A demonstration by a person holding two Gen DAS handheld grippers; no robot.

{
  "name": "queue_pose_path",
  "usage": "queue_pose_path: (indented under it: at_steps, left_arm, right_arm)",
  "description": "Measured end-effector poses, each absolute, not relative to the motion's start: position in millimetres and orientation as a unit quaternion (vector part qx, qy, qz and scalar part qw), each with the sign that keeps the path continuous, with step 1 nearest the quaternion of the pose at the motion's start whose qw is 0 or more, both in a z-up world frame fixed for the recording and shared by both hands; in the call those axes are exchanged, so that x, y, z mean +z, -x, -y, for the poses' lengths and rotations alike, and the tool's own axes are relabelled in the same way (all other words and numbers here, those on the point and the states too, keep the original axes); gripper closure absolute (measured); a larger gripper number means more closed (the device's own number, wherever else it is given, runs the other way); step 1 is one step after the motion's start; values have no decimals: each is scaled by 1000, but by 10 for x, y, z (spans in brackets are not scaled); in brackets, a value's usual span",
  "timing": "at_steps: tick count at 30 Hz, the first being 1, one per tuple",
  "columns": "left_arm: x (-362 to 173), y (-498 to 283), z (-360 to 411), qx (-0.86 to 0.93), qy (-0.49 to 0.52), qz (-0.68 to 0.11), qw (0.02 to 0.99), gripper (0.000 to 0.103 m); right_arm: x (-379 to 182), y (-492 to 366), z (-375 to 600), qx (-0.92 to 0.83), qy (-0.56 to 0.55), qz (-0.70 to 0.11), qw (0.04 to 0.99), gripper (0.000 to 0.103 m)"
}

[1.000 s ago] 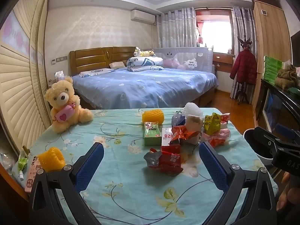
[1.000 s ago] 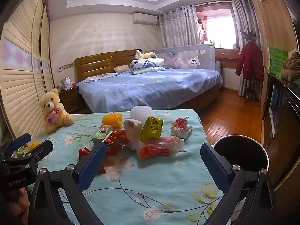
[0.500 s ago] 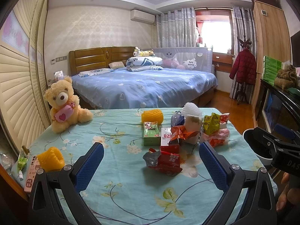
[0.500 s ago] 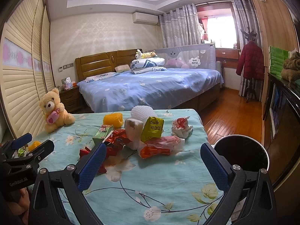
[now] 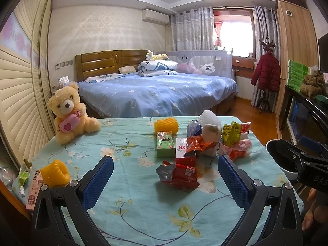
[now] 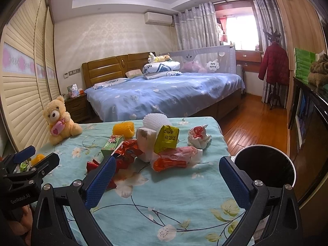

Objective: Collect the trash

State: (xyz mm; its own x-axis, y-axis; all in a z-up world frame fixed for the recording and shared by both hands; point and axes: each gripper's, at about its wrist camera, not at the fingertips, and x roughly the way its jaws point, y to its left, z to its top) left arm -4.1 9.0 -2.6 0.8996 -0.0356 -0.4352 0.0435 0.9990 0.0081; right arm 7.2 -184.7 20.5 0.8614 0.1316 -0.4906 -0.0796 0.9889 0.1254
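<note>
Trash [image 6: 164, 149]: wrappers and cartons heaped mid-table, far side; bin [image 6: 264, 168] off the table's [image 6: 174, 201] right edge. Nothing collected yet, by the look of it. Risks: light, crinkly wrappers likely slip a shallow pinch; overlapping pieces may drag neighbours off the edge. Left gripper [image 5: 165, 178] hovers low over the cloth, jaws spread, empty, nearest the red wrapper [image 5: 180, 176]. Right gripper [image 6: 167, 180] likewise spread, empty, facing the pile.

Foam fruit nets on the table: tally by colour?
Yellow: 2, the far yellow net and the near-left yellow net
White: 1, the white net
Total: 3
</note>
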Motion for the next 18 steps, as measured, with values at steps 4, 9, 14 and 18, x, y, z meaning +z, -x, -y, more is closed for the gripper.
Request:
queue_pose_path:
  at_steps: [4, 9, 14, 18]
  left_arm:
    - [-33, 17, -119, -22, -2, -229, 973, 1]
    - [-53, -12, -141, -23, 2, -235, 972, 1]
    - [-92, -52, -143, -26, 4, -243, 970, 1]
    - [-138, -107, -167, -27, 6, -254, 967, 1]
  right_arm:
    - [188, -77, 1854, 56, -50, -259, 963, 2]
    - [149, -103, 1865, 57, -50, -262, 962, 2]
    - [102, -142, 1881, 61, -63, -280, 956, 2]
    - [27, -191, 1906, 68, -79, -295, 950, 2]
